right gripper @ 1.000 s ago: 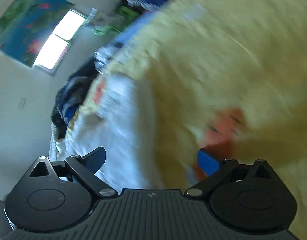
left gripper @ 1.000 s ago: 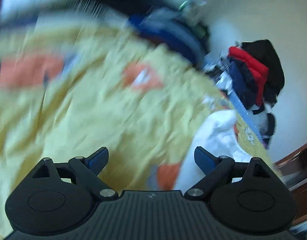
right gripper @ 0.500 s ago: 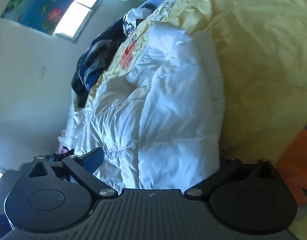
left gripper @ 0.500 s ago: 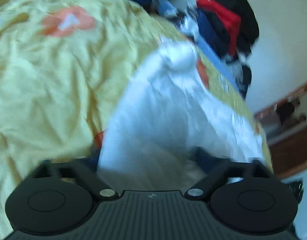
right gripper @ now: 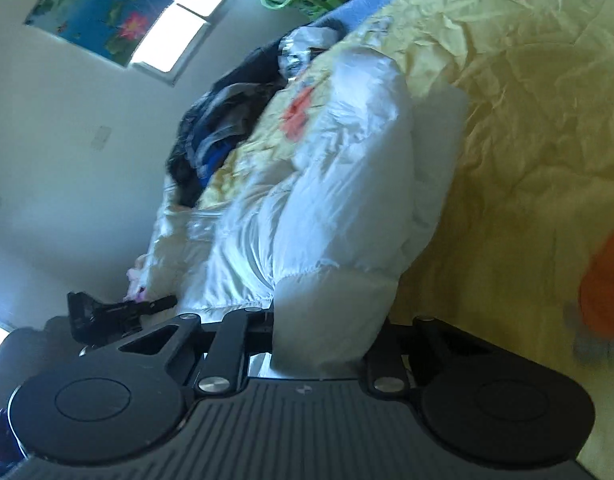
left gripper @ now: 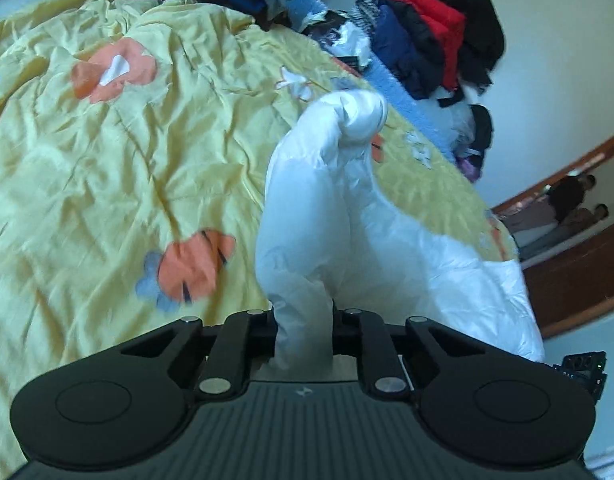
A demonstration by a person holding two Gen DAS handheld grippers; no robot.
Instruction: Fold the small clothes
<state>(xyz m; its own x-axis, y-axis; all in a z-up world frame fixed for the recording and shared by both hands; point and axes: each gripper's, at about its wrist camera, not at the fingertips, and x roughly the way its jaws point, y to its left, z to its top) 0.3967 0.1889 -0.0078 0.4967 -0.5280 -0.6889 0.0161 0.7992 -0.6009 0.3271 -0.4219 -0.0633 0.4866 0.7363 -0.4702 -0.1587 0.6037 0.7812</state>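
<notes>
1. The left gripper (left gripper: 303, 332) is closing its jaws on a narrow bunched end of the white puffy garment (left gripper: 347, 216); the cloth fills the gap between the fingers and rises straight ahead of them to a rounded knot.
2. The right gripper (right gripper: 327, 340) is also closing, with a thicker padded edge of the same white puffy garment (right gripper: 339, 184) pinched between its fingers. Beyond them the quilted body runs forward and to the left.
3. The step in hand looks like the pick-up: both ends gripped, before the garment is spread or doubled over.
4. Next, I judge, both grips must be firm before the two hands move together, keeping the slippery fabric taut so it lays flat on the yellow bedspread (left gripper: 107, 168) beneath and beside both grippers.
5. Farther out, piled clothes (left gripper: 427, 36) sit at the bed's far edge.
6. Hard to make out: the finger pads are buried in cloth, so contact is inferred. What kind of garment it is stays unclear, and its middle span is partly blurred in the right wrist view.
</notes>
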